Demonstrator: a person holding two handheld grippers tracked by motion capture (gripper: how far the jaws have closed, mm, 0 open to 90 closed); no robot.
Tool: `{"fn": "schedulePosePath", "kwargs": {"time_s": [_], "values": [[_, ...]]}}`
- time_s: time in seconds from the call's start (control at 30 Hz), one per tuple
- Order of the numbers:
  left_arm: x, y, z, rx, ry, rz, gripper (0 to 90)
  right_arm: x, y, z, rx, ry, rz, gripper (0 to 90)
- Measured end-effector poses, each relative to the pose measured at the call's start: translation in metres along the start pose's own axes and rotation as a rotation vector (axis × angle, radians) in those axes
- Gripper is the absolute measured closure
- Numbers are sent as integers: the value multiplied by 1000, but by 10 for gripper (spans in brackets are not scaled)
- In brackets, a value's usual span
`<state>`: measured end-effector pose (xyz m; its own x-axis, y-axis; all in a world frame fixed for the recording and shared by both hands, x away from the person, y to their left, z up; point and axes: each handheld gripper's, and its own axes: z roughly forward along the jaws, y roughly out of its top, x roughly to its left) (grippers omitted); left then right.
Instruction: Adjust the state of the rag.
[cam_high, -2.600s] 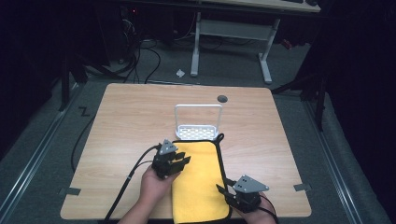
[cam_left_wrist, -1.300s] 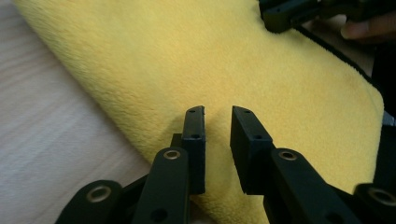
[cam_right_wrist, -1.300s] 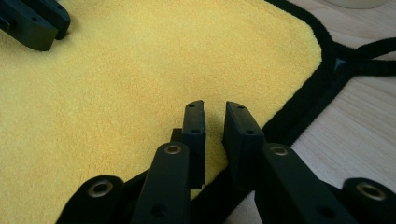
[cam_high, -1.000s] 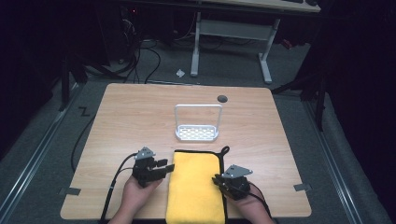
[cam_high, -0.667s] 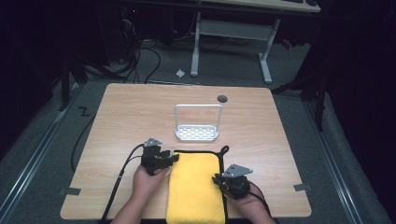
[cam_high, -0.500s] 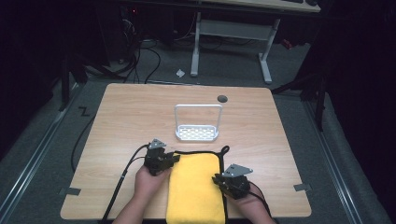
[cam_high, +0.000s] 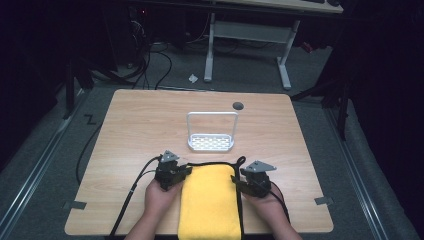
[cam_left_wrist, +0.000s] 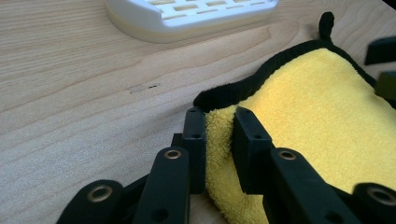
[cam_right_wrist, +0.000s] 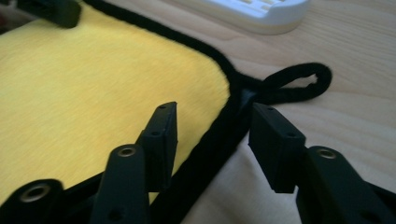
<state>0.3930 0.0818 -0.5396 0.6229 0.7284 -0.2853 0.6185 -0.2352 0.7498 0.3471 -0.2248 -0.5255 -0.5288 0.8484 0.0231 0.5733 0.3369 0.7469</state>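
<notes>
Yellow cloth (cam_high: 209, 205) with black trim lies flat on the bench (cam_high: 135, 125), near edge, between the two hands. White rack (cam_high: 211, 132) stands just beyond its far edge, apart from it.

Left tongs (cam_left_wrist: 219, 135): jaws have just been closing and now pinch the cloth's far left corner; pile bunched between the pads.

Right tongs (cam_right_wrist: 212, 128): jaws have just been opening; they now stand apart astride the black trim at the far right corner, pads clear of the fabric. Hanging loop (cam_right_wrist: 299, 81) lies on the bench just past them.
</notes>
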Motion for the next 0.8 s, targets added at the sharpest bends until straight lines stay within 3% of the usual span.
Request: {"fn": "schedulePosePath", "kwargs": {"time_s": [0.23,0.33,0.47,0.6,0.8], "values": [[1,0,0,-1,-7,-5,758,-14,17,23,38,-3,64,417],[1,0,0,0,-5,-5,755,-8,17,28,34,-29,40,489],[1,0,0,0,-7,-7,756,-5,15,25,24,5,34,651],[1,0,0,-1,-3,-4,755,-3,13,25,16,21,39,733],[3,0,0,-2,-18,-21,756,1,13,25,11,10,17,772]]}}
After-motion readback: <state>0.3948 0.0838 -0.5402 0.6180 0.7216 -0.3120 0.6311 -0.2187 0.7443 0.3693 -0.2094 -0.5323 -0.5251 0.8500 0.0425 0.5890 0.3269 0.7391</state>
